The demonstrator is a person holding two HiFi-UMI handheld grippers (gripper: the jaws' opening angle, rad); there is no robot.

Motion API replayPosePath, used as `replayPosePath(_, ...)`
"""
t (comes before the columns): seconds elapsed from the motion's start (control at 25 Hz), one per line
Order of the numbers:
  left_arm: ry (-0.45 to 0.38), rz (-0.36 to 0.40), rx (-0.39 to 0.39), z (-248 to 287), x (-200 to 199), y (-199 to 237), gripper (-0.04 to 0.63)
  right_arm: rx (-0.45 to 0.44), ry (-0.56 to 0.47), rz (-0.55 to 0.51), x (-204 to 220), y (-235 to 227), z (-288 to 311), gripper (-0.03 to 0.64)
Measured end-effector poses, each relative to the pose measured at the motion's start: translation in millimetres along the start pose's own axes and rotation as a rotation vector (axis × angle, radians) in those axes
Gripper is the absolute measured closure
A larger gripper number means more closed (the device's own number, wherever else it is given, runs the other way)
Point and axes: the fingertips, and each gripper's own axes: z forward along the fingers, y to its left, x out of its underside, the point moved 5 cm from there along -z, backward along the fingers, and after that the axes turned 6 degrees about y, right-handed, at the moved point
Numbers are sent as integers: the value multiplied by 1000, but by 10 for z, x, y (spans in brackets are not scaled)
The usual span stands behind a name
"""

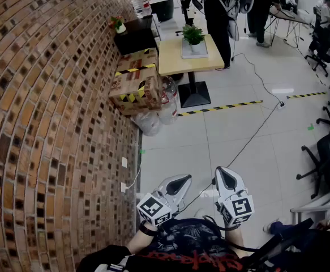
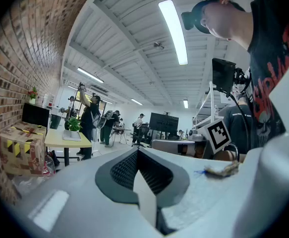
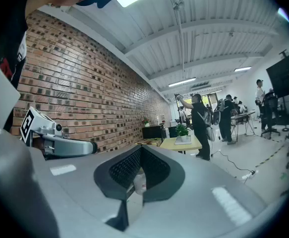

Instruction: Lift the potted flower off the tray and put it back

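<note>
The potted flower [image 1: 193,35], a small green plant in a white pot, stands on a pale tray [image 1: 195,53] on a yellow square table [image 1: 176,61] far ahead across the floor. It also shows small in the left gripper view as the potted flower [image 2: 74,124] and in the right gripper view as the potted flower [image 3: 182,130]. My left gripper [image 1: 183,179] and right gripper [image 1: 221,171] are held level close to my body, side by side, far from the table. Both have their jaws shut with nothing between them.
A brick wall [image 1: 51,95] runs along the left. Taped cardboard boxes [image 1: 135,84] and plastic bags [image 1: 153,118] sit left of the table, beside a black cabinet [image 1: 133,34]. A cable [image 1: 249,140] crosses the floor. Office chairs [image 1: 329,152] stand right; people [image 1: 218,10] stand behind the table.
</note>
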Motion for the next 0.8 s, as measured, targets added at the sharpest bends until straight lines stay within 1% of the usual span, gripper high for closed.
replayPosePath(0.08,-6,-15,10,123,-14,47,592,-3,23,4,71,-85,31,615)
replayPosePath(0.16,-12,-27,13,252,-40,155,592,22,26,10,45,-178,94,615)
replayPosePath(0.24,-15,-29,5,389,-96,360,592,85,-5,10,-45,-289,208,615)
replayPosePath(0.32,-26,-6,-1,524,-211,614,592,147,-33,27,-74,-421,389,615)
replayPosePath(0.4,-60,14,12,648,-375,870,592,176,-25,44,-102,-546,628,615)
replayPosePath(0.48,-103,23,30,794,-557,1131,593,175,-11,20,-224,-677,899,615)
replayPosePath(0.56,-123,25,34,908,-681,1404,592,166,-14,-12,-382,-782,1177,615)
replayPosePath(0.68,-135,4,29,974,-761,1795,593,160,-21,-39,-570,-859,1579,615)
replayPosePath(0.8,-169,-18,29,1013,-903,2135,593,147,-45,-75,-773,-893,1984,615)
